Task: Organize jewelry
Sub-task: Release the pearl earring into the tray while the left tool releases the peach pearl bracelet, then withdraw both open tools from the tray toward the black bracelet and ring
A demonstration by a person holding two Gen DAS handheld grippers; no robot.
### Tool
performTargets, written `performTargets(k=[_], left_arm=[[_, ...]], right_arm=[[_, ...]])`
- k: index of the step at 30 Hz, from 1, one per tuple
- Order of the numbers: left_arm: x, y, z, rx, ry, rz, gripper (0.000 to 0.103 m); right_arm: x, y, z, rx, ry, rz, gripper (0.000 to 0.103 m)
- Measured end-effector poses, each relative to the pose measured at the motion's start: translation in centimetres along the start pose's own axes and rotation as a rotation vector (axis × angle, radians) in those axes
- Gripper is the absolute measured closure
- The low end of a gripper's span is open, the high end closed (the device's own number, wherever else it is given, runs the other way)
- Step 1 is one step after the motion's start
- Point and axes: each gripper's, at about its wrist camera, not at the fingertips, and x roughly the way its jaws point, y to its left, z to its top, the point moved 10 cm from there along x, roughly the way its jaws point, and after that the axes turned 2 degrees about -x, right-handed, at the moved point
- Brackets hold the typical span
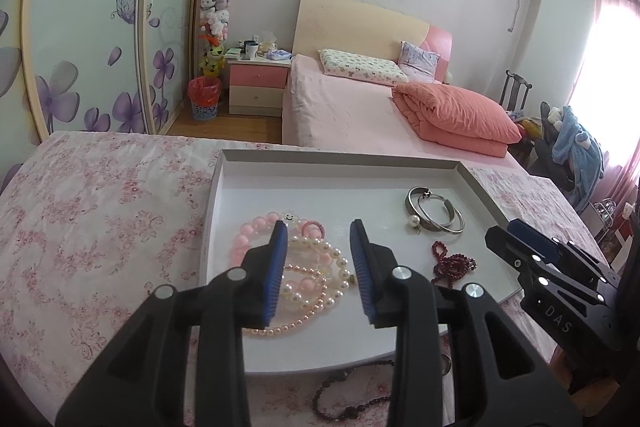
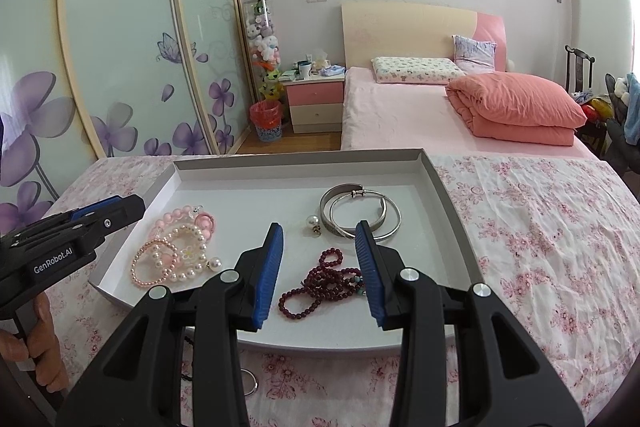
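On the flowered bedspread (image 2: 540,227) sits a shallow white tray (image 2: 304,163) with the jewelry in it. Near the tray's left edge: a heap of pearl and pink bead bracelets (image 2: 176,247), all touching or overlapping. Toward the far right corner: two silver bangles (image 2: 360,215), one lying across the other, with a pearl earring (image 2: 313,223) just beside them. By the near edge, right of centre: a dark red bead string (image 2: 320,283), bunched up.

Left gripper (image 1: 318,233) hangs over the pearl heap, jaws apart, nothing pinched between the pads; the bracelets show through the gap, on the tray floor. Right gripper (image 2: 320,233) hangs over the red bead string, jaws apart, beads visible between and below them; cannot tell if the right pad touches the string.

Off the tray, just past its near edge, on the bedspread: a dark bead necklace (image 1: 344,399) and a metal ring (image 2: 250,383), both partly hidden by the gripper bodies
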Motion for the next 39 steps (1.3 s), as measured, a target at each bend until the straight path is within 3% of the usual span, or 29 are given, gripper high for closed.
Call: performTargets(k=[13,27,34,39], left_arm=[[-2.0,0.9,-1.0,0.0,-0.003,0.002,0.067],[-6.1,3.3,-8.1,-0.006,0.08,0.02,0.061],[-6.0,4.0,-8.9,-0.007,0.094,0.037,0.059],[-5.9,4.1,-9.2,-0.009,0.105,0.037,0.059]], right_arm=[[-1.9,1.2,-2.0,-0.037,0.03,0.02,0.064],[-2.5,3.3,-9.0,-0.074,0.229,0.083,0.064],[-1.5,4.9,-10.1,-0.12,0.299,0.098,0.064],[-0.9,5.6,-10.0,-0.154,0.301,0.077,0.065]])
